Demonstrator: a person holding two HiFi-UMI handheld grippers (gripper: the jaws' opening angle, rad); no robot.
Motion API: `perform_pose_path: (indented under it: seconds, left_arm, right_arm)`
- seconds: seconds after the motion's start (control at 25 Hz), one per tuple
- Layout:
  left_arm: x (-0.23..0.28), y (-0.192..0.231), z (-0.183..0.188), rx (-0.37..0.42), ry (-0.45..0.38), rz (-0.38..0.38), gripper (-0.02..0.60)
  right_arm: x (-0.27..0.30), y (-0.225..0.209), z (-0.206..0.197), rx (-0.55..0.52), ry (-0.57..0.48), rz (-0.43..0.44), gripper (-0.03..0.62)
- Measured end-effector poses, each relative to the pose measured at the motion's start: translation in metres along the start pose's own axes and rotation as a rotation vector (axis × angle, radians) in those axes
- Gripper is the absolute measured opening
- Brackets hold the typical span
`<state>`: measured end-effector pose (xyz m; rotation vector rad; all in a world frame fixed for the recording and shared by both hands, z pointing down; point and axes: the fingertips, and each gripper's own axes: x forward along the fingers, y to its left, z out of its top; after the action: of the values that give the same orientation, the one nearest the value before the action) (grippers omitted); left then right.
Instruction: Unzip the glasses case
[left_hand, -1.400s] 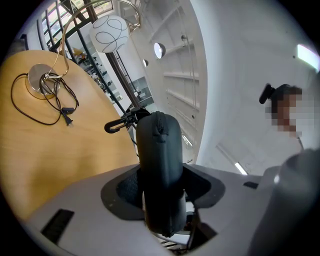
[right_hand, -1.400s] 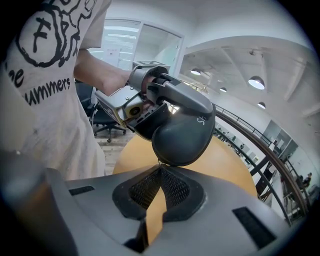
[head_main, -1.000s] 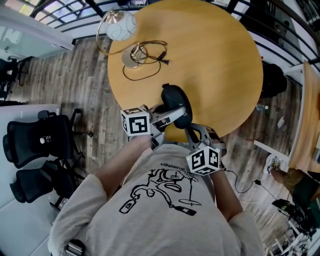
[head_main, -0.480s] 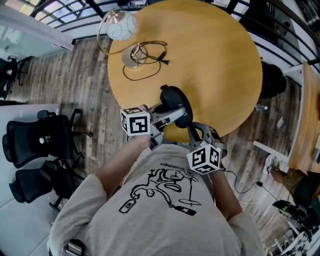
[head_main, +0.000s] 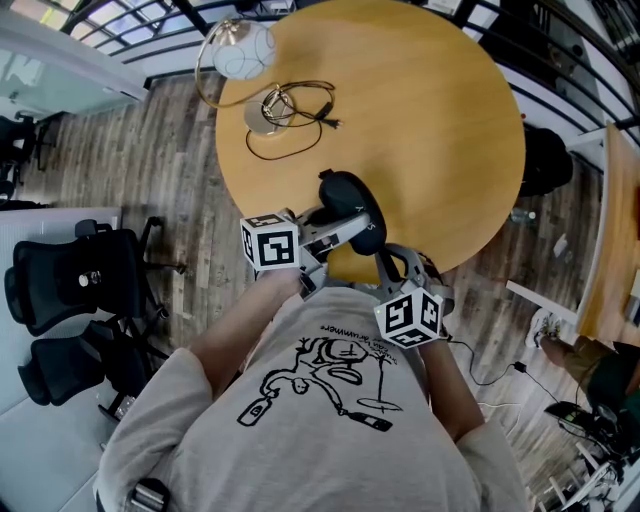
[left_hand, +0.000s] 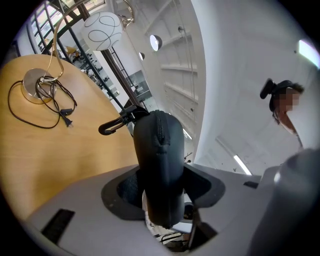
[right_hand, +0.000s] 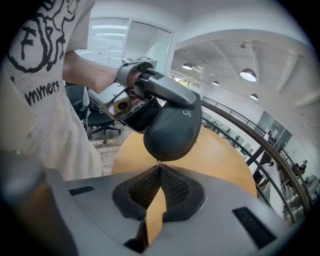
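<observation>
Standing by, I count one round wooden table (head_main: 440, 120), and on the plank floor to its left two black office chairs (head_main: 75, 285), one nearer the person than the other (head_main: 85, 370). One lamp sits near the table's far left rim, with a white globe shade (head_main: 243, 52) hanging out past the edge, a round base (head_main: 262, 115) and one dark cord (head_main: 300, 125) looped beside it. Between the lamp and the person, and across to the right rim, the wood lies bare.

Two grippers meet over the near edge of the table, close in front of the person's chest. The left gripper (head_main: 352, 225) reaches in level from the left. Its jaws have just been opening, yet the one dark glasses case (head_main: 345, 195) sits between them with both pads against its sides. The case is held up off the wood, right above the rim. The right gripper (head_main: 383, 262) comes up from below it, angled downward. Its jaws are pressed together, their tips pinching the small zip pull (right_hand: 159, 161) at the case's low end.

One black clip (left_hand: 112, 126) juts from the far end of the case, and the zip seam (left_hand: 160, 130) runs along its top.
</observation>
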<state>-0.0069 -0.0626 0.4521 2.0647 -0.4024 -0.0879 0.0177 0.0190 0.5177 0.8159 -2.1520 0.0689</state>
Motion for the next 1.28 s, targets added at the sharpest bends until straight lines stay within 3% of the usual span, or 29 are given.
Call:
perform_pose_path:
  seconds: [0.28, 0.56, 0.84, 1.28]
  left_arm:
    - [0.005, -0.009, 0.001, 0.016, -0.053, -0.033, 0.252]
    - [0.007, -0.010, -0.002, -0.003, -0.048, -0.036, 0.242]
    - [0.006, -0.010, -0.004, 0.002, 0.002, -0.026, 0.187]
    - [0.007, -0.009, -0.005, 0.021, 0.016, -0.014, 0.178]
  right_arm:
    - [-0.003, 0.013, 0.012, -0.121, -0.033, 0.015, 0.020]
    - [-0.005, 0.017, 0.013, -0.140, -0.034, 0.013, 0.020]
    - [-0.004, 0.018, 0.011, -0.090, -0.037, 0.037, 0.020]
    - [-0.004, 0.003, 0.000, 0.021, -0.012, 0.008, 0.020]
